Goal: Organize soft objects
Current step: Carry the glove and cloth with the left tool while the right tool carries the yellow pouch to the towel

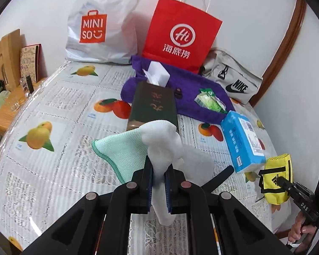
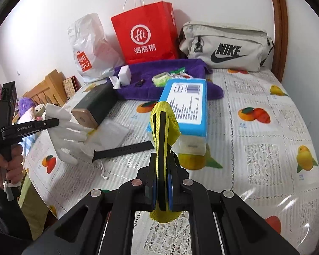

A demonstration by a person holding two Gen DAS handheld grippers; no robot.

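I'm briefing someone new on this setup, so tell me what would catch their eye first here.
The bright red paper bag stands against the wall at the back of the table, between a white Miniso bag and a grey Nike pouch. Up close, the left gripper has its jaws shut on a white glove, and the right gripper clamps a yellow pouch. A purple towel lies before the red bag.

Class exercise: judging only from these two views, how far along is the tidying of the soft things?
Nothing looks sorted yet. In hand: left gripper pinches a white glove, right gripper a yellow pouch. Left on the table: mint cloth, purple towel.
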